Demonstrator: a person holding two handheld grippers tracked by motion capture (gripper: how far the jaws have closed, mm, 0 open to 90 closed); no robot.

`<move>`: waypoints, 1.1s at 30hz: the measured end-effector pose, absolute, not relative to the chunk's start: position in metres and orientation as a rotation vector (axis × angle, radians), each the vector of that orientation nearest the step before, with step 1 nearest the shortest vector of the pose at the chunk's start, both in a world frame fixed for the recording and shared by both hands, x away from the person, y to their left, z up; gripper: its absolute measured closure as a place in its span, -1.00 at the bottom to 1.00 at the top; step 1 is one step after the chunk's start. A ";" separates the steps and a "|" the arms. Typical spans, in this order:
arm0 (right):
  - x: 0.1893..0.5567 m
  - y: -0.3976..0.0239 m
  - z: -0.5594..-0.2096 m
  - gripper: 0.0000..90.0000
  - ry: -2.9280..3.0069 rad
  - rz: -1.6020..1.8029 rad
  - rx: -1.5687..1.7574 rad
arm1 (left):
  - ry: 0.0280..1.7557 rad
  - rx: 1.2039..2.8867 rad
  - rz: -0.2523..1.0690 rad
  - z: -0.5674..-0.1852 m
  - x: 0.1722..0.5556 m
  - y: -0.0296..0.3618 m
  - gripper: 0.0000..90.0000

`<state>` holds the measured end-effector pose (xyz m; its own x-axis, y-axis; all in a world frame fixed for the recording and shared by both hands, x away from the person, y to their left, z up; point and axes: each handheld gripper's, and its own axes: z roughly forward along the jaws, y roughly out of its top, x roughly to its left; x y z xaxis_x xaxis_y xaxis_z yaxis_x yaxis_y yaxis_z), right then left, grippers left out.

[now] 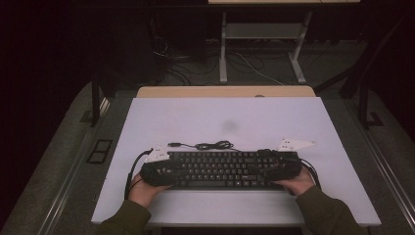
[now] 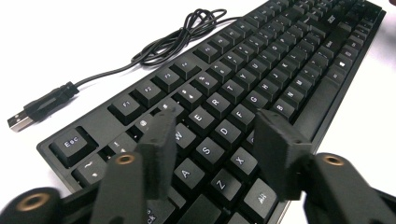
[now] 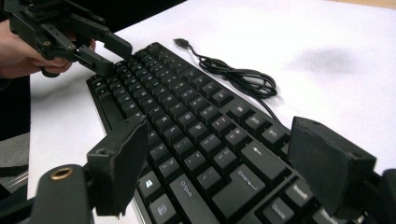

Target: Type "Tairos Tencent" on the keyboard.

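A black keyboard [image 1: 220, 169] lies flat near the front of the white tabletop [image 1: 235, 115], with its cable [image 1: 210, 145] coiled just behind it. My left gripper [image 1: 164, 170] is at the keyboard's left end. In the left gripper view its jaws [image 2: 215, 119] stand apart above the letter keys [image 2: 261, 70], gripping nothing. My right gripper [image 1: 281, 164] is at the right end. In the right gripper view its jaws [image 3: 219, 126] stand wide, one by the front edge and one over the back keys of the keyboard [image 3: 187, 126]. The left gripper [image 3: 114, 58] shows there too, open.
The cable's USB plug [image 2: 21, 121] lies loose on the table left of the coil [image 2: 177, 37]. A faint dark smudge [image 1: 229, 126] marks the tabletop behind the keyboard. Beyond the wooden far edge [image 1: 225, 91] stand another table's legs [image 1: 222, 54] and floor cables.
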<state>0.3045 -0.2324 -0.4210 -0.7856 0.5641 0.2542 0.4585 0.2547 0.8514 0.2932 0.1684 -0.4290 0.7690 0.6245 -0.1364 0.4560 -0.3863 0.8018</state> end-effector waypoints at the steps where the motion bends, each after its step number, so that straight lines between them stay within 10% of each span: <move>1: 0.305 -0.231 -0.421 -0.56 2.408 1.583 0.984 | 0.805 2.044 0.233 -0.429 0.293 0.168 -0.03; 25: 0.325 -0.197 -0.417 -0.53 2.479 1.559 0.906 | 0.775 2.047 0.250 -0.428 0.292 0.155 -0.75; 33: 0.331 -0.184 -0.417 -0.20 2.512 1.539 0.907 | 0.774 2.055 0.276 -0.428 0.292 0.151 -0.91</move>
<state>0.3315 -0.1845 -0.4173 -0.8251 0.5089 0.2454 0.4497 0.3285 0.8306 0.2918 0.1514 -0.4276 0.7794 0.6193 -0.0946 0.4195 -0.4038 0.8130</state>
